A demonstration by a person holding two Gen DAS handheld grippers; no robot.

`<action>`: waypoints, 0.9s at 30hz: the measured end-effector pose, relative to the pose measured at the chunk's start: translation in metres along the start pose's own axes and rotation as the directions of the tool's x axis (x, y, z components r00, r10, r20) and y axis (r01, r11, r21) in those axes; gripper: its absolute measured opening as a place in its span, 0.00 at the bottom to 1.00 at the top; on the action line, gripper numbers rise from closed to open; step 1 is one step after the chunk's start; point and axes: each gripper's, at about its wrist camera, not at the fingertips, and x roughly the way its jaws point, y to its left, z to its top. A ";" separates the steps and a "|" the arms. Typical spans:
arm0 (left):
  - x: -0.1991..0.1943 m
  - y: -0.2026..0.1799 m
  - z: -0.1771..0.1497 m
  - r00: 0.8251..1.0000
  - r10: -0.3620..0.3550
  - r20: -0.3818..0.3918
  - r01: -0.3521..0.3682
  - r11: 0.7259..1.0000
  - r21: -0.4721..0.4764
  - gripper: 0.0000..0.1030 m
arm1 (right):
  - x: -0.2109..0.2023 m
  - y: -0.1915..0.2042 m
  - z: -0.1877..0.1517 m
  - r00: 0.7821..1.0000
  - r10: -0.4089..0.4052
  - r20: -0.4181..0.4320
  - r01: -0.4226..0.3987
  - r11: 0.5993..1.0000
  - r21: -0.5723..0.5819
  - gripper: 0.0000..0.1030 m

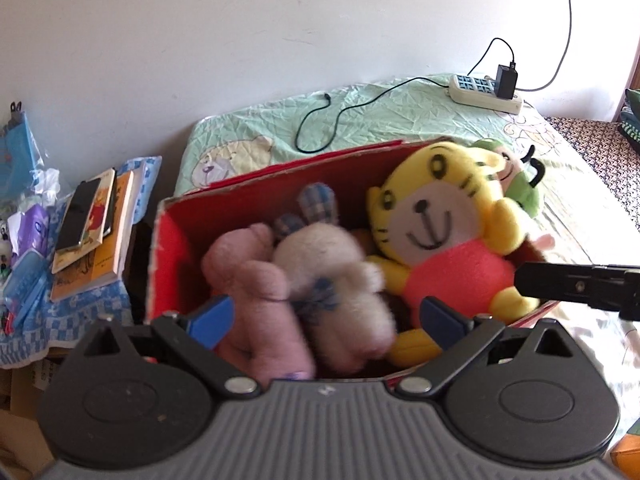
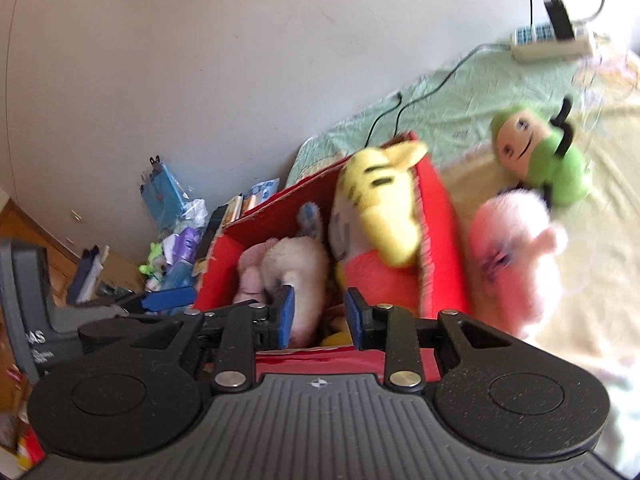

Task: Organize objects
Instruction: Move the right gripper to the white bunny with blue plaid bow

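the red cardboard box [image 1: 176, 240] sits on the bed [image 1: 400, 120] near the wall, and three soft toys already lie in it: a pink plush [image 1: 256, 292] on the left, a cream plush with plaid ears [image 1: 332, 276] in the middle, and a yellow tiger plush [image 1: 444, 224] on the right, leaning up above the rim. two toys are not yet in. from the right wrist view a pale pink plush [image 2: 516, 256] lies just beside the box's right wall, and a green doll [image 2: 548, 160] rests on the sheet farther off, close behind it.

the left gripper [image 1: 326, 320] hovers at the near edge of the box with its blue pads spread wide and nothing between them. the right gripper [image 2: 320, 312] has its pads part open, with a moderate gap, also empty, over the near rim.

these toys look light, squashy and fuzzy, so nothing here should break or slip. the risk is rather that a pinch on a thin limb lets the body swing and flop. the pale pink plush is best taken across its fat middle, squeezing well in so the stuffing packs between the pads. the green doll could be taken at the waist, below its round head. the box is getting full, so the last toys will probably need pressing down among the others. its cardboard walls look thin and may bend if pushed.
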 end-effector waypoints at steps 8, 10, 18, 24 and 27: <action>0.001 -0.066 0.015 1.000 0.016 0.006 -0.016 1.000 0.011 0.96 | -0.038 -0.063 0.016 0.999 -0.005 0.032 0.004 1.000 0.013 0.40; -0.001 -0.081 0.017 1.000 0.003 0.025 -0.004 1.000 0.015 0.96 | -0.045 -0.078 0.018 0.999 -0.011 0.040 0.010 1.000 0.022 0.40; -0.006 -0.138 0.013 0.990 -0.107 0.095 0.101 0.992 0.072 0.90 | -0.055 -0.138 0.024 1.000 0.011 -0.017 -0.010 0.998 0.064 0.40; -0.001 -0.191 0.004 0.978 -0.188 0.087 0.174 0.973 0.148 0.91 | -0.040 -0.167 0.027 0.995 0.071 -0.073 -0.063 0.993 0.099 0.40; 0.012 -0.210 -0.003 0.984 -0.166 0.061 0.153 0.973 0.174 0.91 | -0.031 -0.179 0.031 0.991 0.098 -0.086 -0.087 0.988 0.127 0.41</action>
